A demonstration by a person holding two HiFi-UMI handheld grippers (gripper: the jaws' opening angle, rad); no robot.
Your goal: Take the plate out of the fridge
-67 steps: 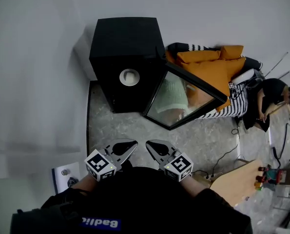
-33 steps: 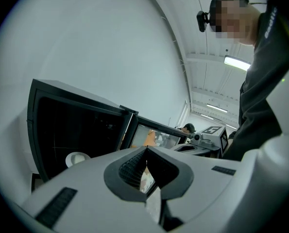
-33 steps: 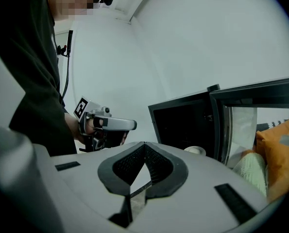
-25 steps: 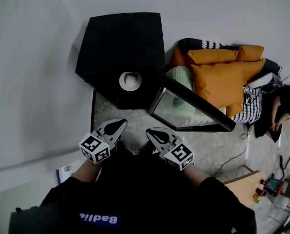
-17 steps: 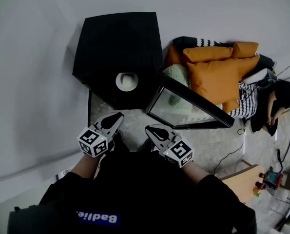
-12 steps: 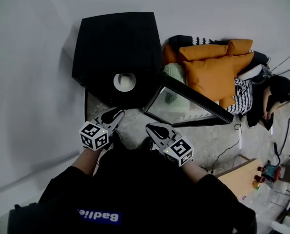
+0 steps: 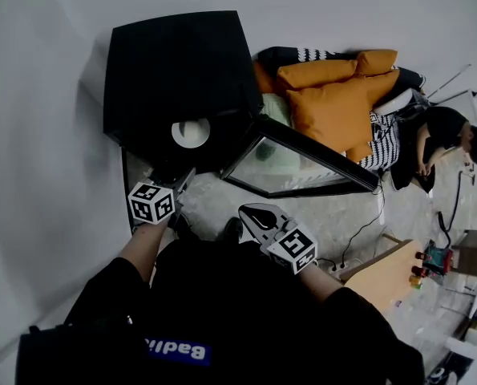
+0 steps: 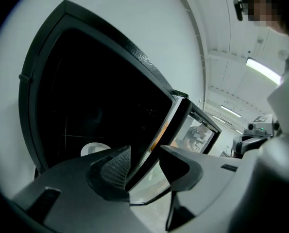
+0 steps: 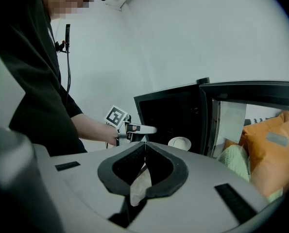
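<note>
The black fridge [image 7: 174, 70] stands open on the floor, its glass door [image 7: 302, 163] swung out to the right. A white plate [image 7: 191, 132] lies inside near the front; it also shows as the plate [image 8: 92, 150] and the plate [image 9: 179, 142]. My left gripper [image 7: 178, 184] reaches toward the fridge opening, just below the plate. Its jaws are opening, and the left gripper [image 8: 145, 152] has nothing between them; the door's edge shows beyond the gap. My right gripper [image 7: 252, 215] hangs back over the floor, and the right gripper [image 9: 145, 143] is shut and empty.
Orange cushions [image 7: 334, 95] and a pale green one lie behind the glass door. A person in black [image 7: 442, 139] sits at the far right. A cable [image 7: 366, 223] runs over the floor. A wooden tabletop [image 7: 382, 279] is at the lower right. A white wall runs along the left.
My left gripper has moved forward to the fridge opening, closer to the plate. The right gripper has stayed in about the same place.
</note>
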